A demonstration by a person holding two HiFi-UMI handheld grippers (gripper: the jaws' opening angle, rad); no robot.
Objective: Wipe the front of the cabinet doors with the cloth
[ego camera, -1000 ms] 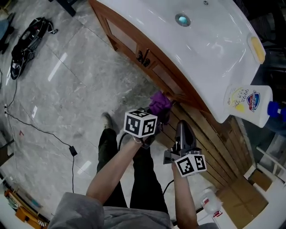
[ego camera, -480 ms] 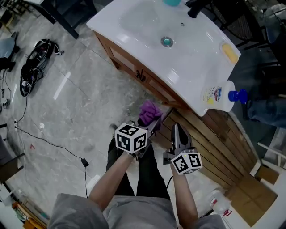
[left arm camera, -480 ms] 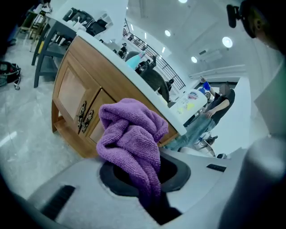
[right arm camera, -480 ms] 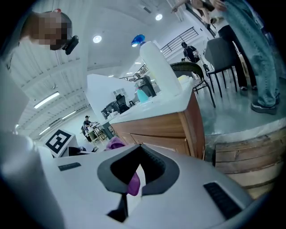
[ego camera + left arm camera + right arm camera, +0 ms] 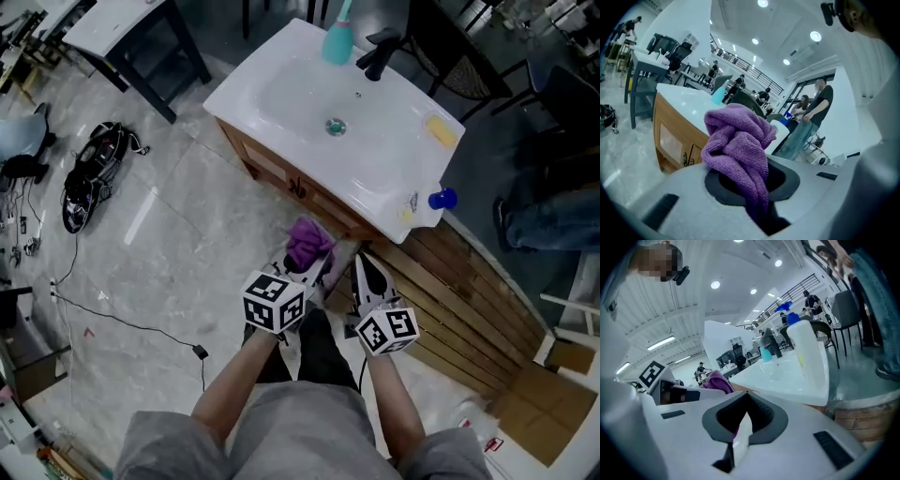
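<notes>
A crumpled purple cloth (image 5: 307, 242) (image 5: 740, 145) is pinched in my left gripper (image 5: 317, 262) (image 5: 754, 183), which is shut on it. The cloth hangs a short way in front of the wooden cabinet doors (image 5: 281, 176) (image 5: 670, 143) under the white sink top (image 5: 309, 112), apart from them. My right gripper (image 5: 362, 264) (image 5: 740, 427) is beside the left one, shut with nothing in it. In the right gripper view the cloth (image 5: 715, 380) shows at the left, beside the sink top (image 5: 787, 373).
On the sink top stand a teal bottle (image 5: 337, 42), a black tap (image 5: 380, 52), a yellow soap (image 5: 438, 129) and a blue-capped white bottle (image 5: 427, 202). Wooden slats (image 5: 469, 281) lie to the right. A black bag (image 5: 89, 173) and cable (image 5: 122, 319) lie on the marble floor.
The head view has pulled back and up, showing the whole vanity. Both grippers and the cloth have come away from the cabinet front.
</notes>
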